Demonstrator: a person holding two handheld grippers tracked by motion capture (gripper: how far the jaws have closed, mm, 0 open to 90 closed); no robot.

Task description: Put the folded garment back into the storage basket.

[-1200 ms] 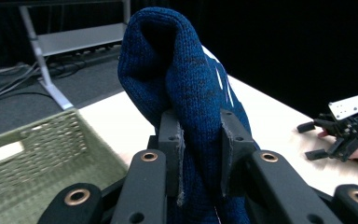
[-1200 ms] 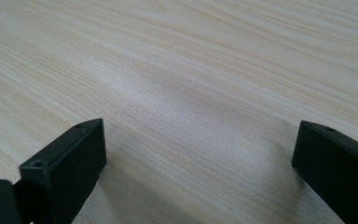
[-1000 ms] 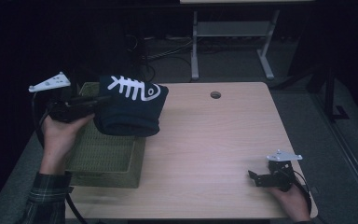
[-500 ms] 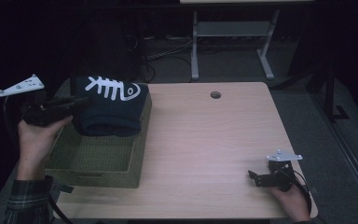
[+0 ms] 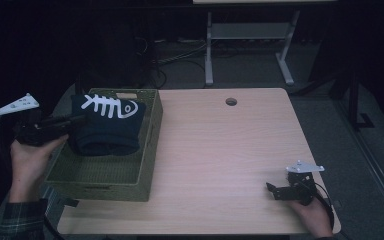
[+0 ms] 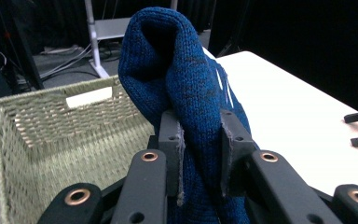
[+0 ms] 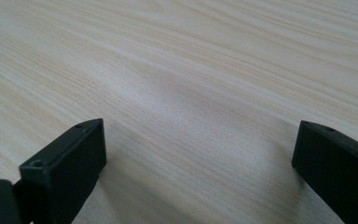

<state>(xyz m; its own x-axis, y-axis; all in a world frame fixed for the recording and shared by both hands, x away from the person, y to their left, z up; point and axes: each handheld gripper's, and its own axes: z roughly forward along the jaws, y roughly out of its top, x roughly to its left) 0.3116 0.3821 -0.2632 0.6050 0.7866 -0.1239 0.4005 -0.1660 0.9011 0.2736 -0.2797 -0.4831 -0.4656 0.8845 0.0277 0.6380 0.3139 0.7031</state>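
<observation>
Hand-held gripper (image 7: 200, 172) jaws wide apart — seemingly resting on pale wood table (image 7: 191, 70).

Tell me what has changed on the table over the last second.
The left gripper, shut on the folded navy sweater, has carried it leftward and down in the high view, from above the basket's right edge to low inside the woven basket. The grip has not been let go. The right gripper has stayed open near the wooden table's front right corner, and the basket has not moved.
</observation>
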